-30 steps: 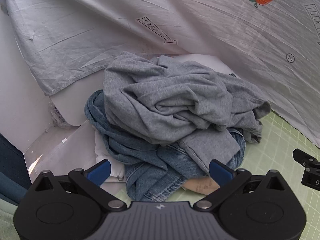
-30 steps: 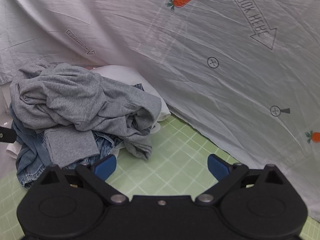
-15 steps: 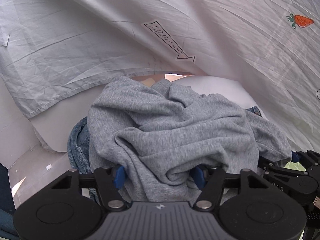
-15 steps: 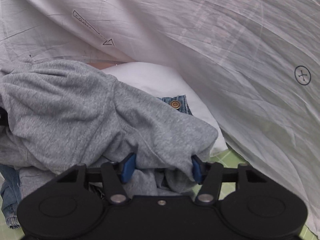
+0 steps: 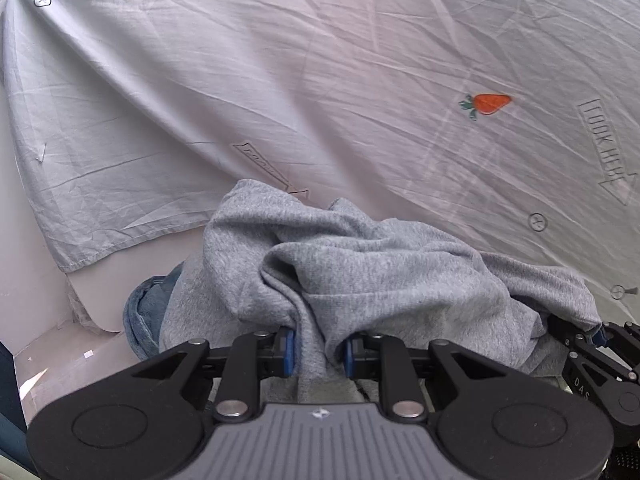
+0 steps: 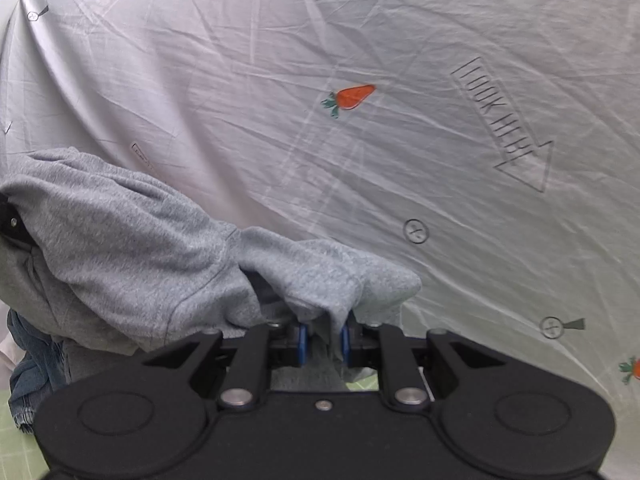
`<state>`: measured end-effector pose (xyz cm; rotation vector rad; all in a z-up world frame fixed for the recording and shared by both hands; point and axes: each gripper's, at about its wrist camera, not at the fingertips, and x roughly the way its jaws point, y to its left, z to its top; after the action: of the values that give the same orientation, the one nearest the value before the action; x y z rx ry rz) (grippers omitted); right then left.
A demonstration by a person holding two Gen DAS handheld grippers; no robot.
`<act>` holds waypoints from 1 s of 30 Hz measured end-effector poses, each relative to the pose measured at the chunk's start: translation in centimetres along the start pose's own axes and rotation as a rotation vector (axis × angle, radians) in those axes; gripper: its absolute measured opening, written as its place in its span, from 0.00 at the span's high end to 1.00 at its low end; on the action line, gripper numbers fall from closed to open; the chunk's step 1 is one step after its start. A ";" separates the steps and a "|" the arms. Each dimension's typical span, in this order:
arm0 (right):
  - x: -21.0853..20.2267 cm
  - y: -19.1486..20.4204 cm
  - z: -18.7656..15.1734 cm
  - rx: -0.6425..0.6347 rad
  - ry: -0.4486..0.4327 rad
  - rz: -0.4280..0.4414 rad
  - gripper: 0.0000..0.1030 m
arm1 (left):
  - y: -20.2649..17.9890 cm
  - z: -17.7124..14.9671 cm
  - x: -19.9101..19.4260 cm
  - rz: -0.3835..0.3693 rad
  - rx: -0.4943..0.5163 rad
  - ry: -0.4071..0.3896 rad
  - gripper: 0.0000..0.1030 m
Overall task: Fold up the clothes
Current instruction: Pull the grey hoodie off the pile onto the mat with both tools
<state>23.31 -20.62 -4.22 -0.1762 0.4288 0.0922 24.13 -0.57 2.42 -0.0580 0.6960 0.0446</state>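
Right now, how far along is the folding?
Barely started. Done: nothing folded that these views show. In hand: the left hand-held gripper and right hand-held gripper are both closing, each with a bunch of the grey sweatshirt between its pads. Left: spreading and folding it, then the denim garment lying under it.

Black left claw [image 5: 319,351], blue pads, silver screws; right claw [image 6: 323,346] alike
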 end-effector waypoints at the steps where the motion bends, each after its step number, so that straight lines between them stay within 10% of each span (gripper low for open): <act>1: -1.6 -0.9 -0.5 0.009 -0.002 -0.020 0.84 | -1.1 -0.8 -1.1 -0.020 0.016 0.002 0.77; 8: -13.6 -7.9 -6.8 0.089 0.064 -0.172 0.84 | -8.3 -9.2 -8.1 -0.192 0.073 0.114 0.78; 18: -27.2 -17.4 -21.6 0.361 0.475 -0.468 0.76 | -18.1 -26.0 -11.0 -0.383 0.215 0.602 0.65; 30: -31.8 -16.0 -21.5 0.690 0.393 -0.436 0.36 | -13.9 -22.1 -13.1 -0.291 0.163 0.449 0.49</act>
<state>-12.22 -42.03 -7.65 0.4015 0.7784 -0.5244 0.79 -16.23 -5.60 -0.0114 1.1311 -0.3134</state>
